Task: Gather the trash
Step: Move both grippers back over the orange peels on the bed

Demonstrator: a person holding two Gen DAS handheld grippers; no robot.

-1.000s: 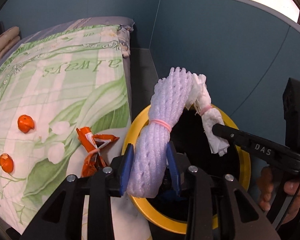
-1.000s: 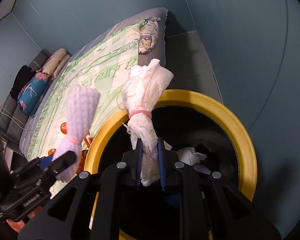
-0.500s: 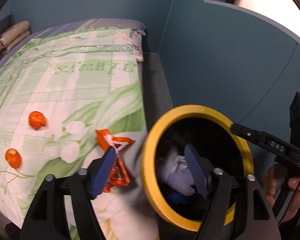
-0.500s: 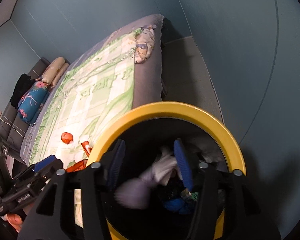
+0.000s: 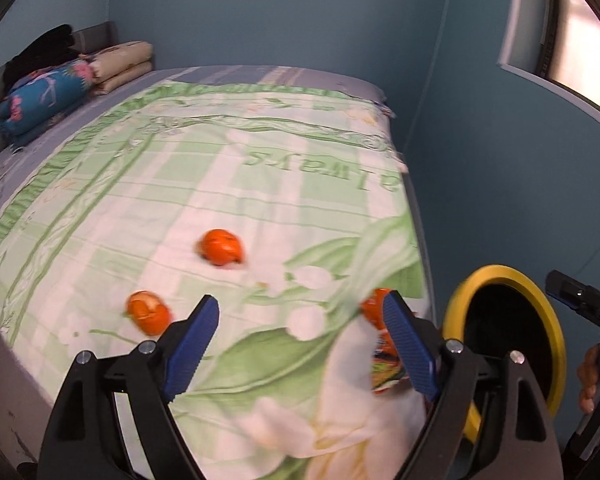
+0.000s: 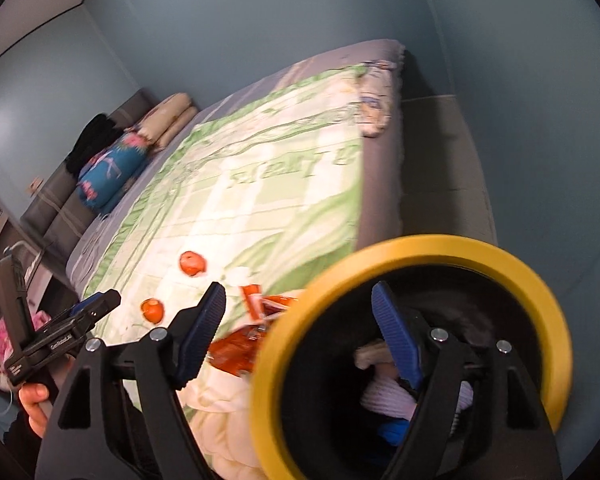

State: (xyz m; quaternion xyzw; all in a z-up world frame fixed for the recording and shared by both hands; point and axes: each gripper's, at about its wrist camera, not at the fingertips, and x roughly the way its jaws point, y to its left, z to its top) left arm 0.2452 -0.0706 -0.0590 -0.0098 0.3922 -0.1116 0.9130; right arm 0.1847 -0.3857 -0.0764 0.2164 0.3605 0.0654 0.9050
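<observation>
1. Since both sets of jaws have just been opening with nothing between the pads, the left gripper (image 5: pixel 300 344) and the right gripper (image 6: pixel 300 332) are released and empty.
2. The yellow-rimmed bin (image 6: pixel 532 280) stands just beside the bed's near corner; white foam netting (image 6: pixel 384 396) and a paper wad lie inside it, under the right gripper.
3. Trash left on the green floral bedspread (image 5: pixel 260 184): an orange snack wrapper (image 6: pixel 240 352) at the near edge close to the bin, and two pieces of orange peel, one (image 5: pixel 220 247) farther in, one (image 5: pixel 148 312) nearer the left gripper.
4. Judged from this, the next pickup is probably the wrapper or a peel.
5. Risks:
   - The peel pieces are small and curved; wide pads closing on a soft quilt may pinch fabric with the peel and drag the cover.
   - The crinkled wrapper lies at the mattress edge; a nudge may push it off, down between bed and bin.
   - The right gripper hangs over the bin mouth; swinging sideways toward the bed may clip the rim and tip the bin.
   - Both views are blurred, so aim may be off.
</observation>
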